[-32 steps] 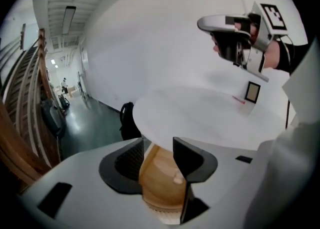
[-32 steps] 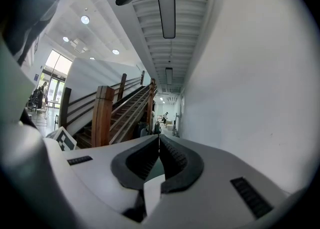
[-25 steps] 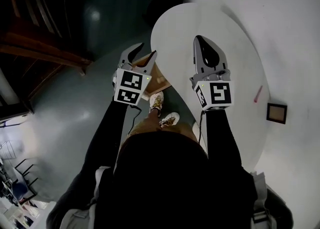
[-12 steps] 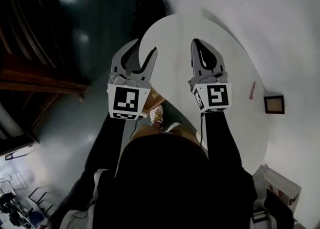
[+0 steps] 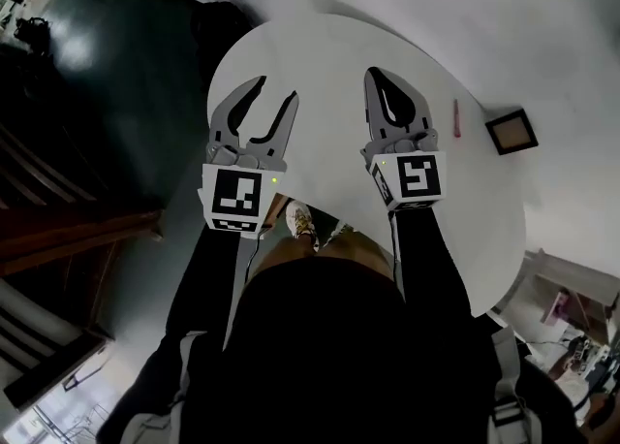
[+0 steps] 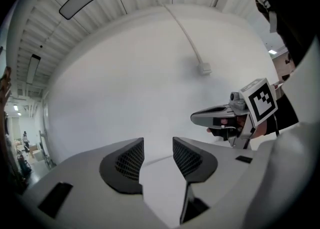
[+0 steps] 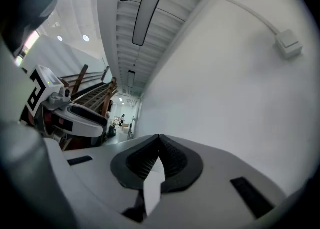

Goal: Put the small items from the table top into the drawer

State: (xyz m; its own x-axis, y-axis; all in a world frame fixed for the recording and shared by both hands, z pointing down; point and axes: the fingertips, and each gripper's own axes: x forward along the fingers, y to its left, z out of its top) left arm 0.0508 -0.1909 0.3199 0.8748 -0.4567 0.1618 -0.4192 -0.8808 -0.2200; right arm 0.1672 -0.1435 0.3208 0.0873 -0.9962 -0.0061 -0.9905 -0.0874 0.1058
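Note:
In the head view a red pen (image 5: pixel 456 119) and a small dark-framed square item (image 5: pixel 511 130) lie at the far right of the white oval table (image 5: pixel 329 54). My left gripper (image 5: pixel 274 93) is over the table's near left part, open, with nothing between its jaws. My right gripper (image 5: pixel 374 73) is over the table's middle, shut and empty, well left of the pen. The left gripper view has open jaws (image 6: pixel 157 149) facing a white wall, with the right gripper (image 6: pixel 220 118) beside them. Shut jaws (image 7: pixel 159 145) and the left gripper (image 7: pixel 75 115) fill the right gripper view. A sliver of wood (image 5: pixel 275 207) peeks from under the near table edge.
A white wall (image 5: pixel 542 25) stands behind the table, with a cable and socket box (image 6: pixel 203 68) on it. Dark floor (image 5: pixel 116 93) and wooden furniture (image 5: pixel 68 229) lie to the left. My shoes (image 5: pixel 302 222) are under the near table edge.
Both grippers have come up and forward over the table top; the left one was beside the table's edge before. The view has swung, so pen and framed item sit farther up right. Jaws unchanged.

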